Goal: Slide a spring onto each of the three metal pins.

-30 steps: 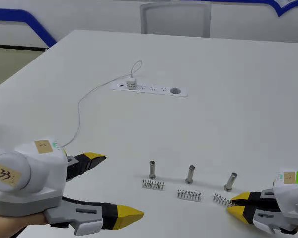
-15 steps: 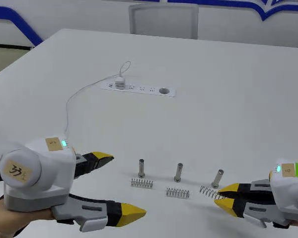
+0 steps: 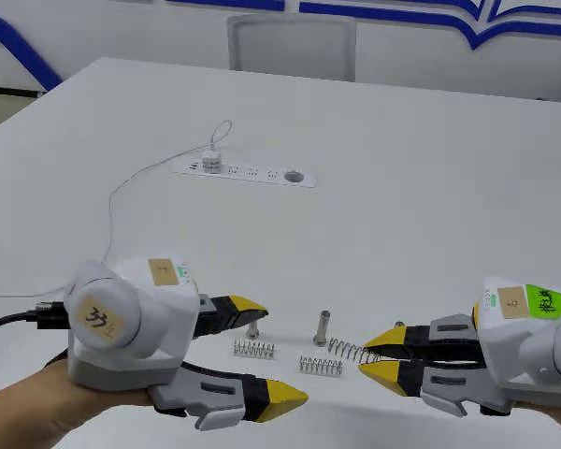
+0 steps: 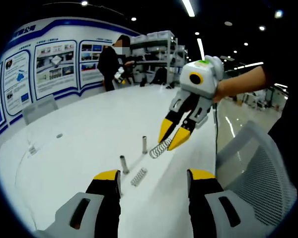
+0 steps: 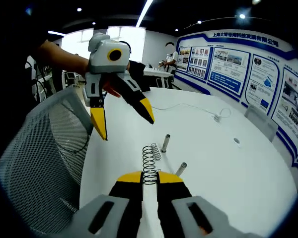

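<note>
1. Table [image 3: 430, 187] is lying open from the pins out to 12 o'clock. Power strip [image 3: 243, 172] is sitting well apart at 11.
2. Near edge is running just under both grippers. Mesh chair [image 5: 39, 148] is crowding that edge.
3. Right gripper [image 3: 379, 355] is reaching in from 4 o'clock, roughly level, jaws narrow and pinching the held spring [image 3: 349, 350] by one end. The free end is pointing to 10, near the mid pin [image 3: 323, 325].
4. Left gripper [image 3: 266, 354] is hovering at 8 o'clock, jaws gaping wide, gripping nothing, tips pointing to 3.
5. Left spring [image 3: 254, 350] and mid spring [image 3: 320, 366] are lying flat just at 6 of the pins.
6. Left pin [image 3: 252, 329] is standing just under the left gripper's upper jaw. Right pin [image 3: 399, 325] is barely showing over the right gripper's upper jaw.
</note>
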Tool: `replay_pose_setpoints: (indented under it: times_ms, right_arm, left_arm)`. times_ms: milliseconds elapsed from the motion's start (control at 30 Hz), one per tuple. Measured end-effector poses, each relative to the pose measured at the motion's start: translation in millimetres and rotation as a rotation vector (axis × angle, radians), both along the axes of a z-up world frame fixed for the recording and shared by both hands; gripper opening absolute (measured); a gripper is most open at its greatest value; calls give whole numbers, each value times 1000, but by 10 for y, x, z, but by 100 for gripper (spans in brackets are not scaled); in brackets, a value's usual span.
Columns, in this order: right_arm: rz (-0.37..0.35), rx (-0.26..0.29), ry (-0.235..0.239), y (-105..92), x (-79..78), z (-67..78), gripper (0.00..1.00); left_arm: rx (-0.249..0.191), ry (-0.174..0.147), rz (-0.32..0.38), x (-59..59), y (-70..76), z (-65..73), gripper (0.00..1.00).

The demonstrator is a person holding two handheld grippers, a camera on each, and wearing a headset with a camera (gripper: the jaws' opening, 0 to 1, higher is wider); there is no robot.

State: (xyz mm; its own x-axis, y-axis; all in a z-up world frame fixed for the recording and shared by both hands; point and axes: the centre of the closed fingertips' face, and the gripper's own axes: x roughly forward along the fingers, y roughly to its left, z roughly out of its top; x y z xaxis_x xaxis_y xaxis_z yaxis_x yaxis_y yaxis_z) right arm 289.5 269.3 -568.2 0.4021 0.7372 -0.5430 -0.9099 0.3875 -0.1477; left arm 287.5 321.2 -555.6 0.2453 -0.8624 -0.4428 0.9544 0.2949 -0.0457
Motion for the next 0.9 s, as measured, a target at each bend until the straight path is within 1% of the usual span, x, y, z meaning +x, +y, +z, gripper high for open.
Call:
replay_pose_setpoints:
  times_ms: [100,200,300,467,533,567,600,633,767,833,900]
  right_arm:
    - [35,-5,-8,109,-62,30,10]
    - [56,-4,-9,199,-100,49,10]
    - [75,2,-11,279,-131,69,10]
    - [97,3,-17,354,-157,87,10]
    - [104,3,-19,374,-166,101,10]
    - [109,3,-19,382,-171,107,10]
    - [117,1,-20,397,-180,120,10]
    - [122,1,-22,410,-186,134,10]
    - [156,4,-31,476,-219,198,10]
    - [167,-6,-39,486,-220,205,10]
    - [171,-1,-43,501,-215,227,10]
  left_arm:
    - [8,-23,-21,-18,-32,-11,50]
    - [-3,-10,-33,-23,-58,-8,45]
    - [-1,-6,-53,-39,-75,-12,44]
    - [-7,-12,-77,-49,-89,6,40]
    - [-9,-13,-88,-54,-91,10,36]
    - [-12,-11,-99,-67,-93,13,34]
    - [-22,2,-119,-98,-97,22,32]
    - [-29,10,-123,-107,-95,30,31]
    - [-58,10,-143,-129,-101,95,28]
    - [-59,11,-158,-148,-102,97,27]
    - [-60,16,-174,-173,-100,99,22]
